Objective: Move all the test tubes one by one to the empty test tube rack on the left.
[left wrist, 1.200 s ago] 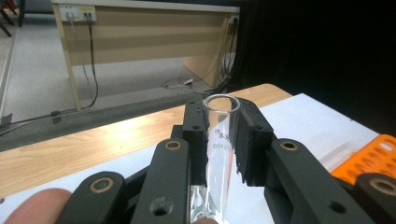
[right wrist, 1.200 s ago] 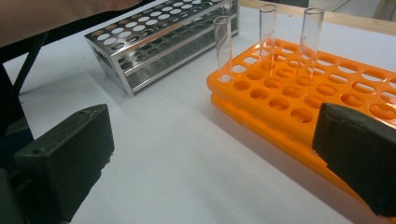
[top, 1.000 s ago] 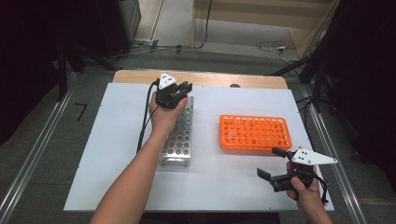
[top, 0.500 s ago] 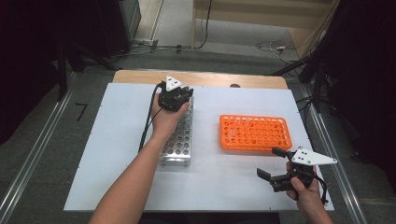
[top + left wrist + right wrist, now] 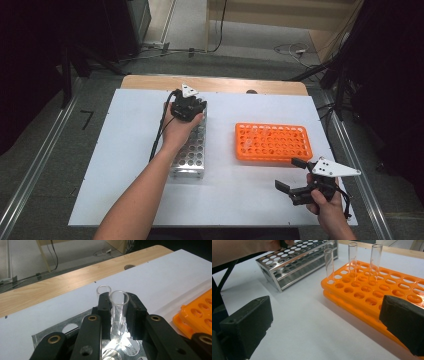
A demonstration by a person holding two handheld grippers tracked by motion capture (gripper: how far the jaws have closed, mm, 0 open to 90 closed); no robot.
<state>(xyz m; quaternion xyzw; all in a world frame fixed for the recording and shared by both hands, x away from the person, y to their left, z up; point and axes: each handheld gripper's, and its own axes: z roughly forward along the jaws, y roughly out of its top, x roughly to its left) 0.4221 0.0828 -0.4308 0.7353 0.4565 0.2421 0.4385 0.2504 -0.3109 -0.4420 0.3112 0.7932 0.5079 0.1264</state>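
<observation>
Two racks on white table [image 5: 125, 150], high view: left gripper [image 5: 188, 106] over far end of metal rack [image 5: 192, 152], right gripper [image 5: 299, 181] spread wide near orange rack [image 5: 272, 141]. Left gripper view: clamped on clear, empty, upright glass tube [image 5: 119, 308] above rack hole. Right gripper view: jaws apart, nothing between.

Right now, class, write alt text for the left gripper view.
The left gripper is shut on a clear glass test tube standing in a metal rack. A second tube stands just behind, and an orange rack lies at right.
</observation>
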